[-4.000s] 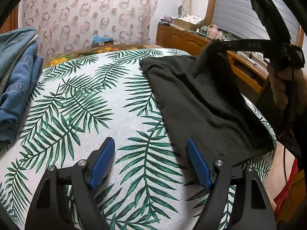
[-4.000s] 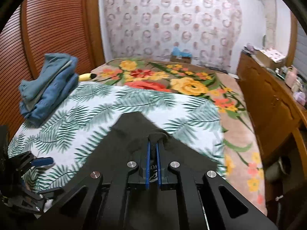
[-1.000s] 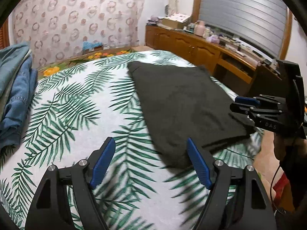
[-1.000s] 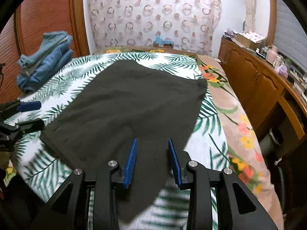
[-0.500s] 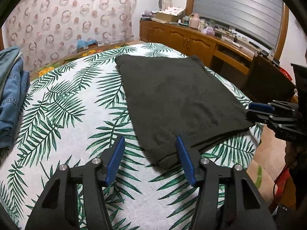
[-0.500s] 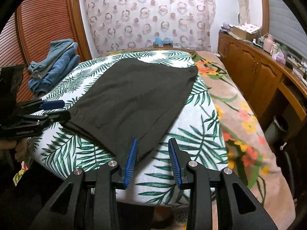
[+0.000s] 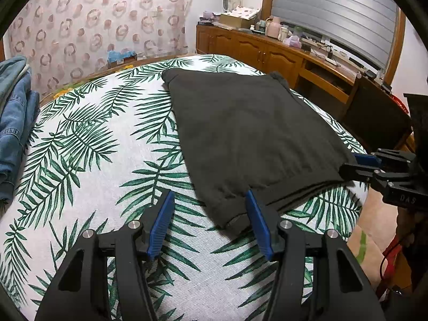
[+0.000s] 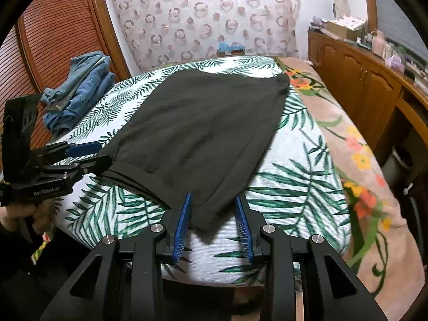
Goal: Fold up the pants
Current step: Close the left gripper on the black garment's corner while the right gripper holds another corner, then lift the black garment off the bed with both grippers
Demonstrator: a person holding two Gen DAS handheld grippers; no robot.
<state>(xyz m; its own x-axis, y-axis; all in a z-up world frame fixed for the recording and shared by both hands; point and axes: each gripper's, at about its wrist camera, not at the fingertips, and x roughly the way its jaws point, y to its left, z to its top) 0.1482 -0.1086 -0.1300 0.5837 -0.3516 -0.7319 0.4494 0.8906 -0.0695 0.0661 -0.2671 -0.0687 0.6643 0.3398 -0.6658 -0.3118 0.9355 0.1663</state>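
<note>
Dark folded pants (image 7: 246,131) (image 8: 203,125) lie flat on the palm-leaf bedsheet (image 7: 88,144). My left gripper (image 7: 209,195) hovers open at the pants' near left corner. That corner lies between its blue pads (image 7: 161,222), which do not press on it. My right gripper (image 8: 213,198) is open too, straddling the near right corner without gripping. Each gripper appears in the other's view, the right gripper (image 7: 347,164) at the right edge and the left gripper (image 8: 104,156) at the left, each at its corner of the cloth.
A pile of blue jeans (image 7: 13,117) (image 8: 77,93) sits at the bed's far left. A wooden dresser (image 7: 267,50) (image 8: 361,85) with clutter runs along the right. A floral blanket (image 8: 347,155) covers the bed's right side. The bed's edge is just below the grippers.
The pants, held up by the right gripper four seconds ago, now lie flat. The left jaws have narrowed and come up to the near corner. The right gripper has drawn back to its corner.
</note>
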